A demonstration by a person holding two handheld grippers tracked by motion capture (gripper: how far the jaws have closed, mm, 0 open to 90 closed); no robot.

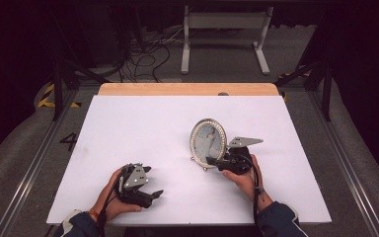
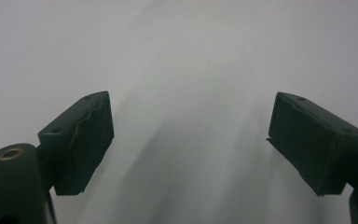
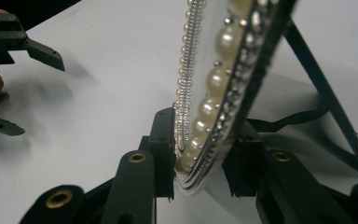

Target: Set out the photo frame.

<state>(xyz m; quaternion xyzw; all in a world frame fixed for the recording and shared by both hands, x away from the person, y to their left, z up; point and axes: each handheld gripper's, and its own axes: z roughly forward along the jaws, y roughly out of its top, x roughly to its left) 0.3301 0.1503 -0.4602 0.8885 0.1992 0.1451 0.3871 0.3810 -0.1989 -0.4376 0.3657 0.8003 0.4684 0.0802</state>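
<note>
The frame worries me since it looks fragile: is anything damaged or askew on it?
Nothing stands out. The frame stands upright on the table on its rear stand, pearl rim unbroken where visible, with the right gripper at its lower edge.

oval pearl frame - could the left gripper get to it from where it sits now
Probably yes. The left gripper sits open over bare white table, and nothing lies between it and the oval pearl frame. The right gripper already straddles the frame's lower edge, so the left would need another spot on the rim.
</note>
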